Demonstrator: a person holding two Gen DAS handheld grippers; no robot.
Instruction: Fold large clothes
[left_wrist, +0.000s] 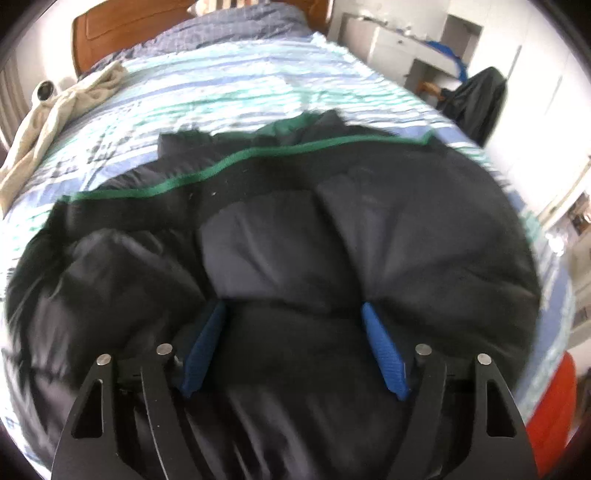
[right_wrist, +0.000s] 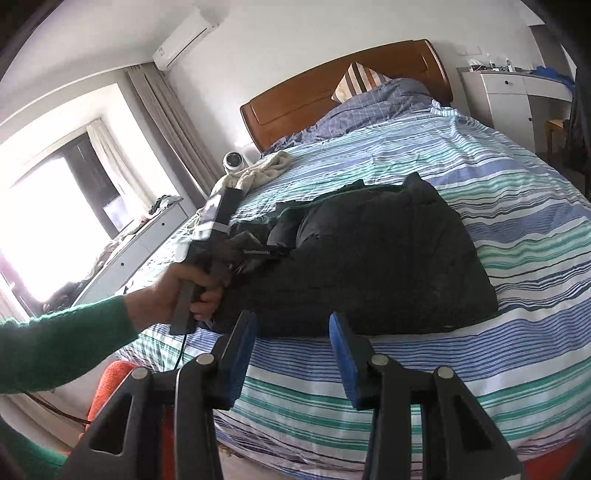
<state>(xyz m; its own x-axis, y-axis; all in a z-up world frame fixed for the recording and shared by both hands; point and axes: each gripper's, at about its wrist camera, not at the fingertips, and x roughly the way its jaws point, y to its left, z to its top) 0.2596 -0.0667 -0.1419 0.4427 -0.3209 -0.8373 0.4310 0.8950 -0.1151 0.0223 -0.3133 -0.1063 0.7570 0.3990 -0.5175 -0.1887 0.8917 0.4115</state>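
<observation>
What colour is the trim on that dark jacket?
Green trim along the black jacket; clearest in the left wrist view.

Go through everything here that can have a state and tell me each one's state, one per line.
Black puffer jacket: partly folded, lying on the bed.
Left gripper: jaws wide, pads down on the jacket's padding.
Right gripper: jaws apart, nothing between them, at the bed's near edge.
Striped bedsheet: spread over the bed.
Cream garment: crumpled, unfolded, near the headboard.
Curtains: drawn open.
</observation>
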